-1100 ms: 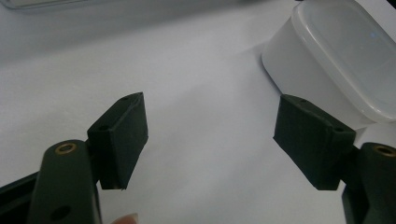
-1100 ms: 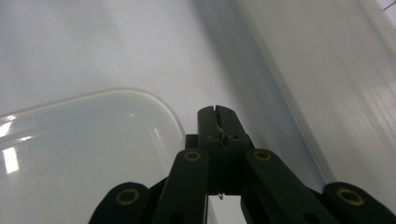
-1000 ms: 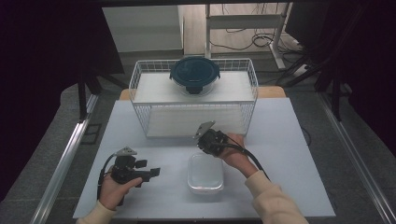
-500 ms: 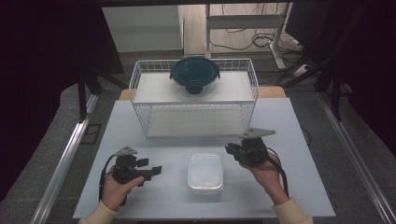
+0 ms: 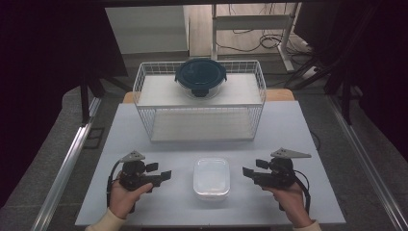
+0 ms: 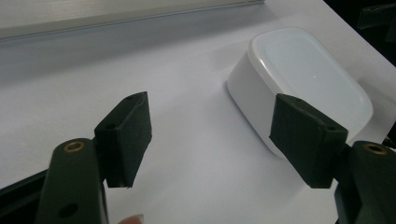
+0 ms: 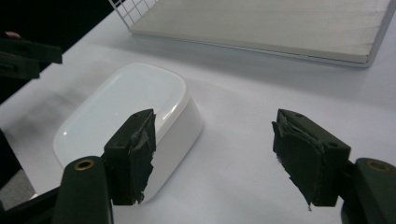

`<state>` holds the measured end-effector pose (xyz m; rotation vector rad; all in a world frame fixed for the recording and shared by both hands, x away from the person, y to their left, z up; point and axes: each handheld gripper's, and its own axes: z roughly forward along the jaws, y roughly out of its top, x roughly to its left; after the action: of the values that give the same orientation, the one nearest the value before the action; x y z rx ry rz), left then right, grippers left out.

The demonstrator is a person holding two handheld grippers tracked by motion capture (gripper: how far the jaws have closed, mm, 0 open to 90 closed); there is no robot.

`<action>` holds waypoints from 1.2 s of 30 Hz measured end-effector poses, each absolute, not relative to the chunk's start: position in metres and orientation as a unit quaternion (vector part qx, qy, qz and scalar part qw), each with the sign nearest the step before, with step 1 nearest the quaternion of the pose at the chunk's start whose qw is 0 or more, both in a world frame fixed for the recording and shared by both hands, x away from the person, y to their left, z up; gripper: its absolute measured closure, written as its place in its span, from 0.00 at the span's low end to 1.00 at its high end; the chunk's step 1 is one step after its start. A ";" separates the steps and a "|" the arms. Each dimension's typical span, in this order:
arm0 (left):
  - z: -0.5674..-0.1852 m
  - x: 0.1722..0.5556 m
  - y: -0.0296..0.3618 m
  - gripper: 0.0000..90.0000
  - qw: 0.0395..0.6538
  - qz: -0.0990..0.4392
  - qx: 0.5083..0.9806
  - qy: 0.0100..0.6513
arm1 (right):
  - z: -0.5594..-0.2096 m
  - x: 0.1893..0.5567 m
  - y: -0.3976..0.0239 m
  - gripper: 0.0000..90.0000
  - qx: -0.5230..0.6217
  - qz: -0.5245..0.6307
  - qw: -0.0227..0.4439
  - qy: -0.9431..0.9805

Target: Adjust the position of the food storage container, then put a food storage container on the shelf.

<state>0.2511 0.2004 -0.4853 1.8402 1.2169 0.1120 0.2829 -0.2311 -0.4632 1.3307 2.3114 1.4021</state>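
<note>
We hold our left gripper (image 5: 162, 171) low over the white table (image 5: 298, 130) at the near left, its jaws standing apart with nothing between them. Our right gripper (image 5: 252, 168) sits at the near right, and its jaws have just been opening; they too stand apart and empty. Between the two, near the front edge of the table, lies the white rounded-rectangular plastic container (image 5: 211, 177) with its lid on, apart from both grippers. In the left gripper view the container (image 6: 303, 84) lies just beyond the right-hand pad (image 6: 306, 135); in the right gripper view it (image 7: 126, 112) lies behind the left-hand pad (image 7: 133, 154). Farther back stands a white wire basket rack (image 5: 144, 96), and on top of it rests a round glass bowl with a dark blue lid (image 5: 200, 77).
</note>
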 end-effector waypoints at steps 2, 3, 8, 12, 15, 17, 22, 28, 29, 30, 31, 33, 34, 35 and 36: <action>-0.486 0.251 0.202 0.32 0.448 0.046 0.744 0.493 | -0.463 0.283 -0.231 0.32 0.441 0.465 0.060 0.765; -0.486 0.251 0.202 0.32 0.448 0.046 0.744 0.493 | -0.463 0.283 -0.231 0.32 0.441 0.465 0.060 0.765; -0.482 0.250 0.200 0.32 0.453 0.045 0.741 0.493 | -0.462 0.283 -0.229 0.32 0.442 0.470 0.050 0.762; -0.478 0.250 0.197 0.32 0.457 0.045 0.742 0.489 | -0.461 0.281 -0.229 0.32 0.442 0.471 0.046 0.763; -0.476 0.250 0.193 0.32 0.460 0.037 0.741 0.487 | -0.460 0.280 -0.226 0.33 0.443 0.471 0.036 0.762; -0.476 0.251 0.192 0.32 0.461 0.034 0.741 0.487 | -0.460 0.280 -0.225 0.33 0.442 0.473 0.032 0.762; -0.474 0.255 0.184 0.32 0.464 0.010 0.739 0.489 | -0.461 0.279 -0.215 0.36 0.448 0.468 0.016 0.762; -0.475 0.268 0.173 0.32 0.470 -0.045 0.725 0.502 | -0.460 0.282 -0.200 0.38 0.447 0.458 -0.008 0.769; -0.475 0.268 0.173 0.32 0.470 -0.045 0.725 0.502 | -0.460 0.282 -0.200 0.38 0.447 0.458 -0.008 0.769; -0.477 0.274 0.168 0.32 0.472 -0.070 0.719 0.505 | -0.461 0.286 -0.195 0.39 0.450 0.456 -0.018 0.768; -0.477 0.274 0.168 0.32 0.472 -0.070 0.719 0.505 | -0.461 0.286 -0.195 0.39 0.450 0.456 -0.018 0.768; -0.484 0.281 0.161 0.33 0.471 -0.097 0.713 0.510 | -0.466 0.291 -0.193 0.40 0.464 0.453 -0.032 0.761; -0.486 0.283 0.159 0.34 0.469 -0.105 0.713 0.511 | -0.468 0.293 -0.192 0.40 0.468 0.453 -0.041 0.758; -0.486 0.283 0.159 0.34 0.469 -0.105 0.713 0.511 | -0.470 0.294 -0.192 0.41 0.470 0.453 -0.049 0.756; -0.491 0.286 0.157 0.34 0.466 -0.116 0.712 0.512 | -0.472 0.295 -0.191 0.42 0.472 0.451 -0.054 0.756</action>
<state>0.2860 0.1568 -0.4907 1.7490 1.2578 -0.2840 0.2947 -0.1908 -0.4717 1.5345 2.4592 1.4675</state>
